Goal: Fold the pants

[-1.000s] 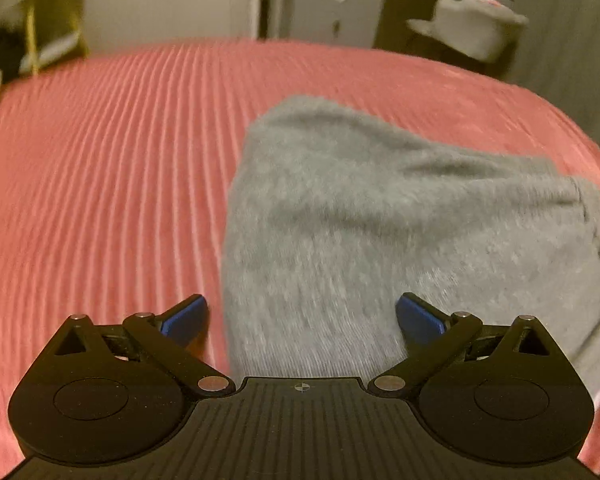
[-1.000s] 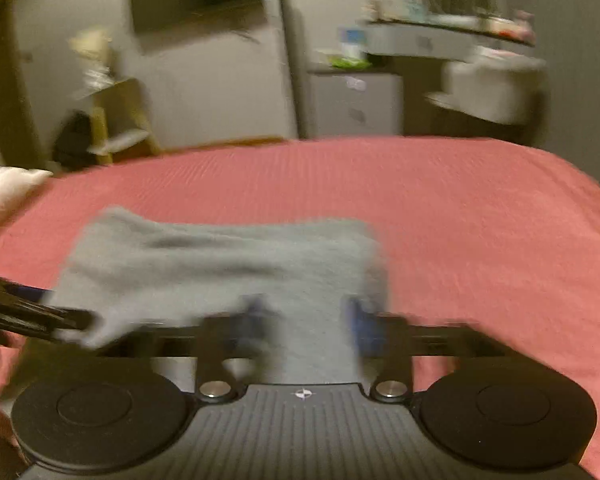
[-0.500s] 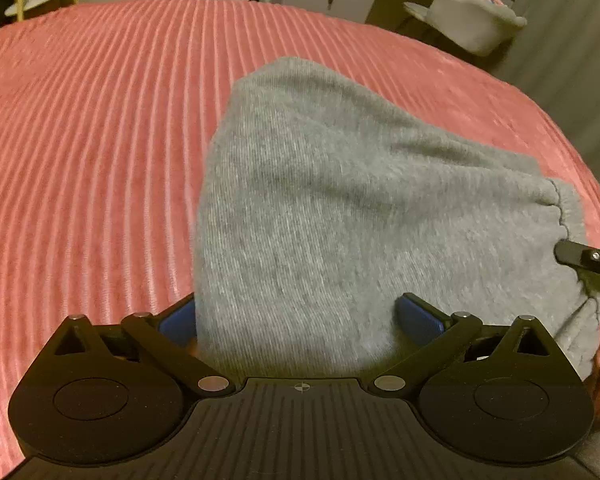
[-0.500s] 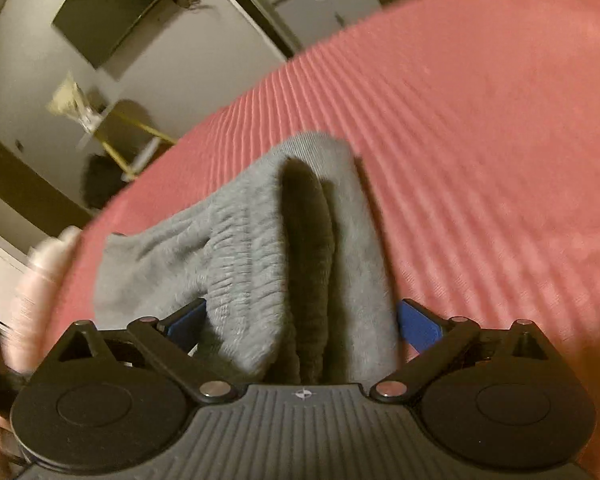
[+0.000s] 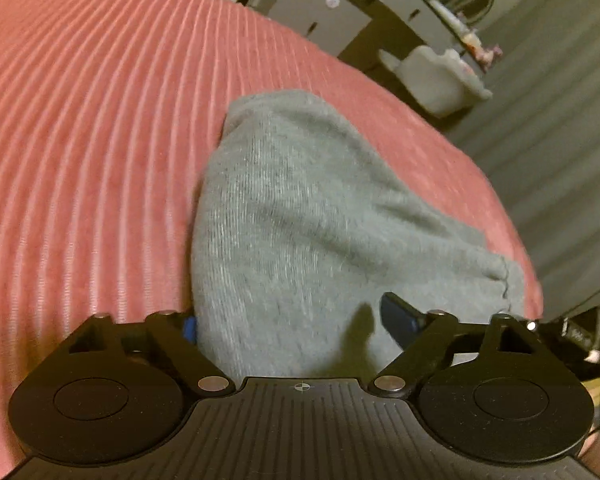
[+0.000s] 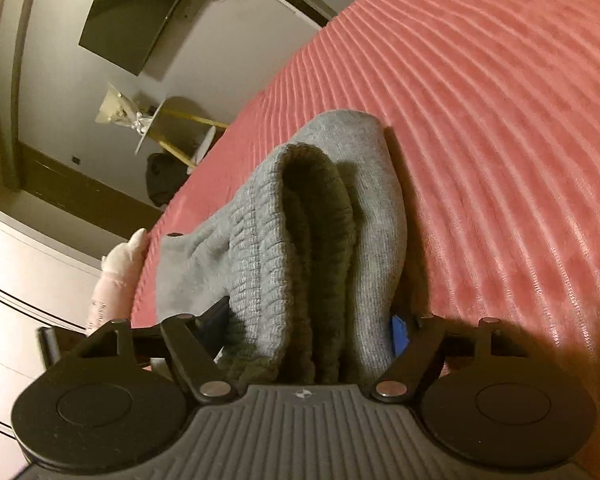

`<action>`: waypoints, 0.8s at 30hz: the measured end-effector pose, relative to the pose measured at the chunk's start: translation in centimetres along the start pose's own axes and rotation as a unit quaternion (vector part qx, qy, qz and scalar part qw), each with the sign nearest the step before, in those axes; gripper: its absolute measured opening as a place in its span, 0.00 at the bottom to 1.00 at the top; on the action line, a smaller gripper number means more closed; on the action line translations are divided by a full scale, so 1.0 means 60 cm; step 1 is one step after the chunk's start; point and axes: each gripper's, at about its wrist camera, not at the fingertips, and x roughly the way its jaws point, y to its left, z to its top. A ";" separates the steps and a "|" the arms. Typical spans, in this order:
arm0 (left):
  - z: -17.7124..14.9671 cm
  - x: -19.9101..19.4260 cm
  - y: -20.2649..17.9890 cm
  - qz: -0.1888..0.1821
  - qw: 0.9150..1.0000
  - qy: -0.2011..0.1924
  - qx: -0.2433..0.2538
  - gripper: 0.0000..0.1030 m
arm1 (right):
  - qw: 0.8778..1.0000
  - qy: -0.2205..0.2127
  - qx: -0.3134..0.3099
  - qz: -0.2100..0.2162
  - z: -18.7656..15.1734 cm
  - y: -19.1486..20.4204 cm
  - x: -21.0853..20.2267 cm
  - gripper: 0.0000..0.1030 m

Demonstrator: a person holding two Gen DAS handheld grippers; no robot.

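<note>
Grey knit pants (image 5: 312,216), folded into a thick bundle, rest on a red ribbed bedspread (image 5: 84,128). In the left wrist view my left gripper (image 5: 296,322) is open, its jaws wide on either side of the bundle's near end, cloth filling the gap. In the right wrist view the pants (image 6: 312,240) show their ribbed waistband layers end-on. My right gripper (image 6: 312,328) is open, its jaws straddling that waistband end. The bedspread (image 6: 500,120) lies under it.
The bed's right edge (image 5: 516,240) falls off close to the pants. A white chair (image 5: 436,80) and a dresser (image 5: 320,16) stand beyond the bed. A small side table (image 6: 176,128) and a wall TV (image 6: 136,20) stand at the far side.
Both grippers have tilted and pushed further onto the bundle. The right gripper's jaws went from narrow to wide, astride the waistband end. The bundle looks bunched and partly raised.
</note>
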 end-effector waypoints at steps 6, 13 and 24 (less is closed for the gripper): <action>-0.005 0.016 -0.036 0.042 0.998 -0.017 0.049 0.80 | 1.000 0.007 -0.022 -0.021 0.005 0.021 0.036 0.89; -0.009 -0.020 -0.037 0.033 0.997 -0.049 0.041 0.33 | 0.995 -0.016 -0.086 -0.052 -0.020 0.089 -0.007 0.60; -0.008 0.001 -0.008 0.001 1.000 -0.022 0.010 0.39 | 0.999 0.028 -0.025 -0.033 0.001 0.066 0.035 0.81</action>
